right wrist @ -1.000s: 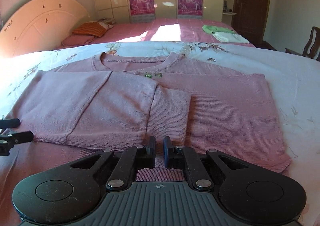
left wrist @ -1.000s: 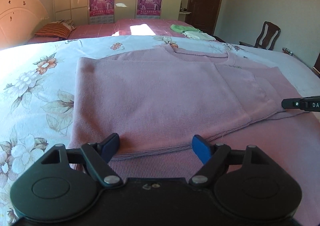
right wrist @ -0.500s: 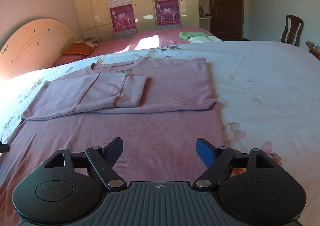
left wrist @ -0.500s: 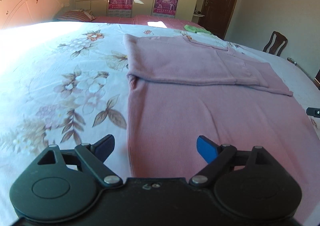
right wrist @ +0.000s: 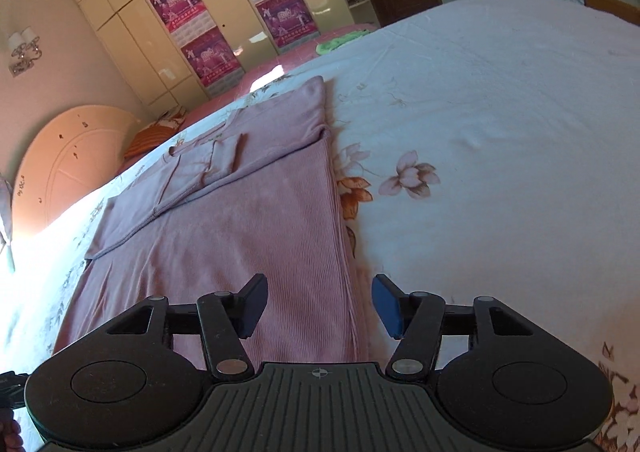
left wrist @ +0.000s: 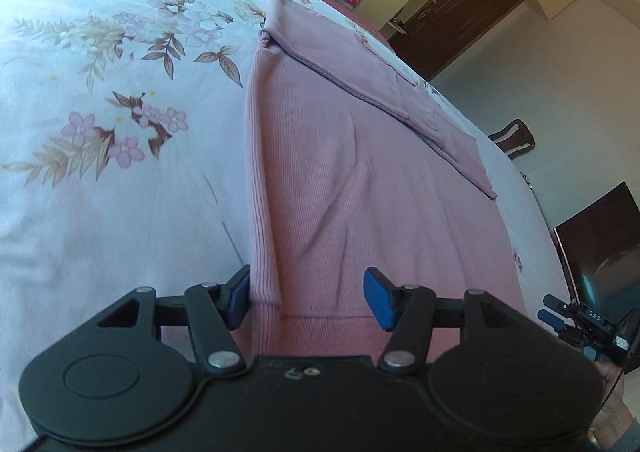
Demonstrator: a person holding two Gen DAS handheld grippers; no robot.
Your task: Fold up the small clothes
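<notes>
A pink ribbed knit sweater is laid flat on the floral white bedsheet, long axis running away, neckline farthest. The left gripper and right gripper are spread wide, straddling its near hem corners, nothing clamped.

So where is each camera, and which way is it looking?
Left wrist view: sits on the left gripper, low at the near left corner of the pink ribbed knit sweater, looking along it toward the far dark wooden door; open jaws show, with the right gripper at the right edge.
Right wrist view: sits on the right gripper, low at the sweater's near right edge, facing the cream wardrobe; open jaws show.
Both share the sweater on the white flowered bedspread.
</notes>
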